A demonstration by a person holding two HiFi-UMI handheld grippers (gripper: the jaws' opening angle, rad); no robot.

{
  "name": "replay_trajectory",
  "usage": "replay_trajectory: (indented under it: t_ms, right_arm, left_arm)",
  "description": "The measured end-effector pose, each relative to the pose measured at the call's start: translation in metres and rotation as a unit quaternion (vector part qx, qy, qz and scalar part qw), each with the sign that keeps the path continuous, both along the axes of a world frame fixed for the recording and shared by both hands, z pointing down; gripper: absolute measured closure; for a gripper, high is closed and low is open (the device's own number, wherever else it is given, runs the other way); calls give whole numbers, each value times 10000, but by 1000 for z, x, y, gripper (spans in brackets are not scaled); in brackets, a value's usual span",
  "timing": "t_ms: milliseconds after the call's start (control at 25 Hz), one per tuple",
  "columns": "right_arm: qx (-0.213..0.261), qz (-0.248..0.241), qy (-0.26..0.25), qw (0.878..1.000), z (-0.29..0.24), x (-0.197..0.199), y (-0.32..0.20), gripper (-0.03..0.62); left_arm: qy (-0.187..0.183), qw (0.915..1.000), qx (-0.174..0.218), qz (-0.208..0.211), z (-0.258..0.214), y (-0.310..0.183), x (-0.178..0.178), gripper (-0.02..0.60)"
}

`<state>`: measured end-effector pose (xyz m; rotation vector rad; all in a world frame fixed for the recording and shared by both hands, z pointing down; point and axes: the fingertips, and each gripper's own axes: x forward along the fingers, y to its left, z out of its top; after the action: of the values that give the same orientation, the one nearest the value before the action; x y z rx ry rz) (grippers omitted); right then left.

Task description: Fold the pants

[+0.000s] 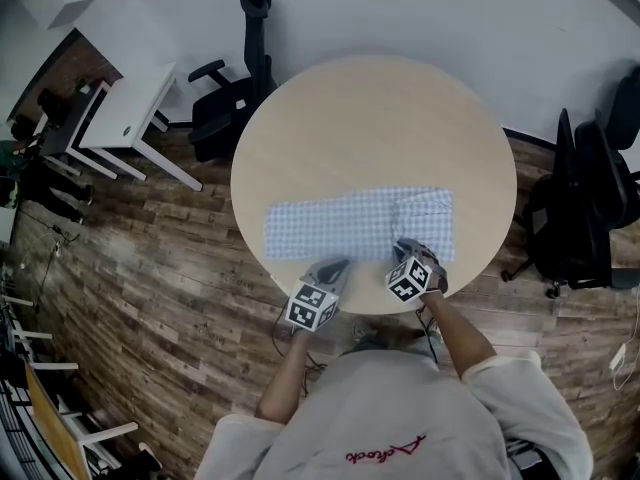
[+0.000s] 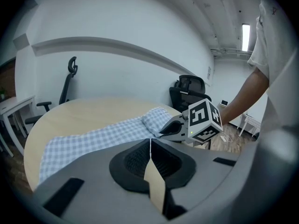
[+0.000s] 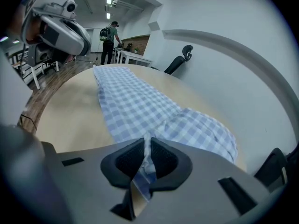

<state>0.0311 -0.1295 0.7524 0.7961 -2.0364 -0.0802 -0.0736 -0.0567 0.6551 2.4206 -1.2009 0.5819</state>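
Blue-checked cloth pants (image 1: pixel 350 225) flat on round pale wooden tabletop (image 1: pixel 370 108). Right gripper (image 1: pixel 404 247) fingers pinch the near edge; left gripper (image 1: pixel 334 266) fingers closed, empty. Risk: one-sided lifting likely skews the fold or slips the pinch.

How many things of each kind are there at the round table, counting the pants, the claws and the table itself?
Checked pants: 1
Claws: 2 (left claw, right claw)
Round table: 1
Total: 4
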Motion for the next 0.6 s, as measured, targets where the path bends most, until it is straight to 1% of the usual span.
replay_trajectory:
  t_ms: [240, 360, 400, 440, 520, 600]
  right_arm:
    - [-274, -261, 17, 9993, 0, -2, 2, 536]
    - [-518, -369, -183, 9978, -3, -5, 8, 534]
    - [-626, -387, -362, 9966, -7, -7, 11, 532]
    - [-742, -397, -604, 9946, -13, -10, 13, 510]
    - [-902, -338, -1171, 9884, -28, -11, 15, 429]
    - [-907, -62, -1699, 9813, -42, -2, 10, 398]
  left_arm:
    - [8, 9998, 78, 195, -7, -14, 19, 546]
    - [23, 9995, 104, 295, -9, -18, 31, 546]
    - [28, 9994, 103, 326, -10, -19, 33, 546]
    - [35, 9993, 98, 351, -11, -20, 36, 546]
    - [54, 9992, 93, 398, -12, -24, 42, 546]
    - [76, 9988, 106, 477, -13, -27, 53, 546]
